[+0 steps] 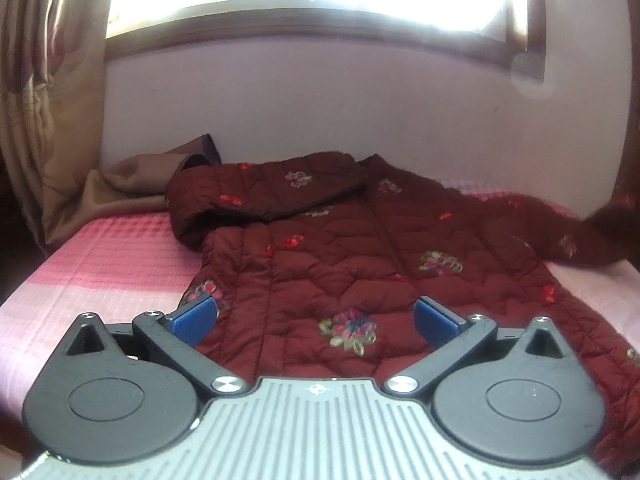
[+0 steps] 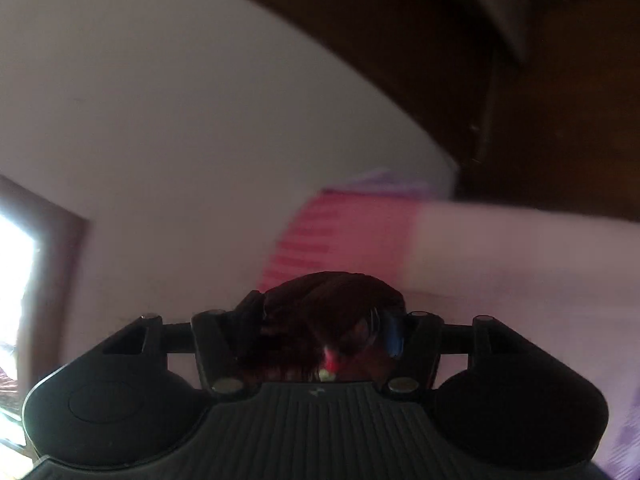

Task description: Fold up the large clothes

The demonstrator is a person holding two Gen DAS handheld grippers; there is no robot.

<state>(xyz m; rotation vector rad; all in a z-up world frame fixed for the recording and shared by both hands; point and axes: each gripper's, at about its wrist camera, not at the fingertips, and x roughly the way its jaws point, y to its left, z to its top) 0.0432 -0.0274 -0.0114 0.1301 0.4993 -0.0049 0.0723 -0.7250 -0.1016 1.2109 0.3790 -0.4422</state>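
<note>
Off the jacket's (image 1: 340, 264) right side, the right claw (image 2: 320, 332) grips its sleeve (image 1: 568, 236), stretched sideways; the left claw (image 1: 316, 318) hovers open over the hem.

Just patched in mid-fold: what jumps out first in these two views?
A dark red quilted jacket with embroidered flowers sprawls across the pink bedspread, one sleeve already folded over its chest. The left gripper hovers open above the hem. The right gripper has a bunch of the jacket's fabric between its jaws.
</note>
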